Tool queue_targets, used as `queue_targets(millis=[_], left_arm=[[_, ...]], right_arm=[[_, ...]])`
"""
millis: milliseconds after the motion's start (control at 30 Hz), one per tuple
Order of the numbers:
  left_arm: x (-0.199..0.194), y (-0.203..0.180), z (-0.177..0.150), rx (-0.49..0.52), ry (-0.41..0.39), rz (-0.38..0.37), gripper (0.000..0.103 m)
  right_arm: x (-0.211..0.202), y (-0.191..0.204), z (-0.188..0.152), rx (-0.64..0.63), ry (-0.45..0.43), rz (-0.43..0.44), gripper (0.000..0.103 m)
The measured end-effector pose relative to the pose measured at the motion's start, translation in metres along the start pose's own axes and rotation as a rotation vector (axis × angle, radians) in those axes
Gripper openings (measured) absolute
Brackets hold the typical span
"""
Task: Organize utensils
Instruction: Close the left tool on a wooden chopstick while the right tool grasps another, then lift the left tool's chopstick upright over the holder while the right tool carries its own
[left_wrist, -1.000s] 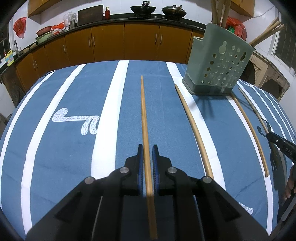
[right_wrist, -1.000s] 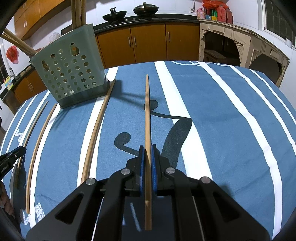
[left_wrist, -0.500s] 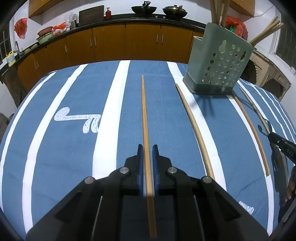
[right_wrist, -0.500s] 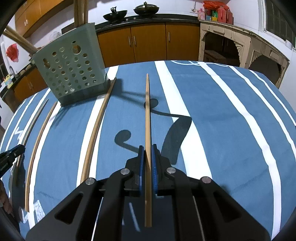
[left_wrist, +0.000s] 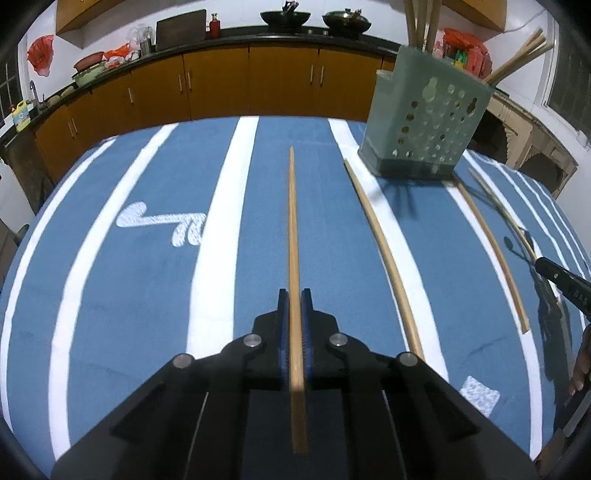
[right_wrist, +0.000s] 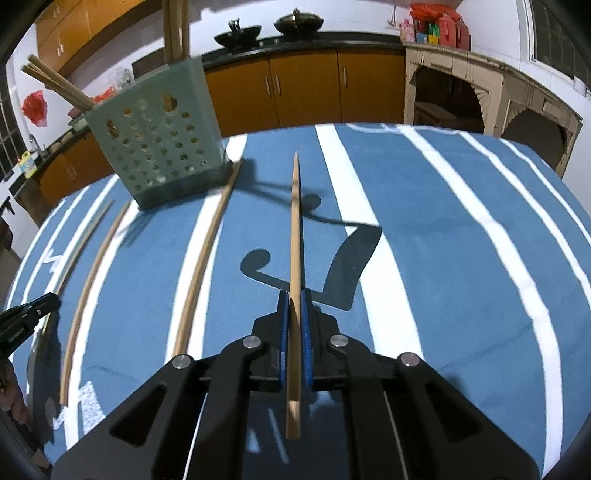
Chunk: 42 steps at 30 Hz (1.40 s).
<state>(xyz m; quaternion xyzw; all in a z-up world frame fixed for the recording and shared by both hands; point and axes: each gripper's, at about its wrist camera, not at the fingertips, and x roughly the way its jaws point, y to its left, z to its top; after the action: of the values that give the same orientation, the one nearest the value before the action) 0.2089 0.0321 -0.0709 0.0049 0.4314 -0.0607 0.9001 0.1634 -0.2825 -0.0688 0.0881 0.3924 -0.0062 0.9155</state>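
Left of the green holder (left_wrist: 424, 122): left gripper (left_wrist: 294, 295) clamped shut on a chopstick (left_wrist: 293, 229). Right of the same holder (right_wrist: 159, 151): right gripper (right_wrist: 294, 295) pinching another chopstick (right_wrist: 294, 229), its shadow seen only in this view. Beside the holder, three loose chopsticks flat on the striped cloth (right_wrist: 424, 240). Holder's contents partly cut off. Lettering on the black tool at the left view's edge unreadable.
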Motion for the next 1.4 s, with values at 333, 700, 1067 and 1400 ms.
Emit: queue_targets(millis=[333, 700, 1067, 1400], left_arm=[[-0.061, 0.005, 0.027, -0.02, -0.173, -0.039, 0.007], [-0.068, 0.008, 0.034, -0.048, -0.197, -0.057, 0.007], [-0.064, 0.006, 0.032, -0.048, -0.193, -0.053, 0.007], [-0.088, 0.007, 0.04, -0.039, -0.282, -0.038, 0.007]], right_arm=[[-0.05, -0.01, 0.028, 0.024, -0.159, 0.022, 0.008], [-0.014, 0.002, -0.006, -0.024, 0.02, 0.073, 0.027], [0.003, 0.015, -0.025, -0.114, 0.067, -0.004, 0.007], [-0.05, -0.005, 0.012, -0.034, -0.132, 0.027, 0.007]])
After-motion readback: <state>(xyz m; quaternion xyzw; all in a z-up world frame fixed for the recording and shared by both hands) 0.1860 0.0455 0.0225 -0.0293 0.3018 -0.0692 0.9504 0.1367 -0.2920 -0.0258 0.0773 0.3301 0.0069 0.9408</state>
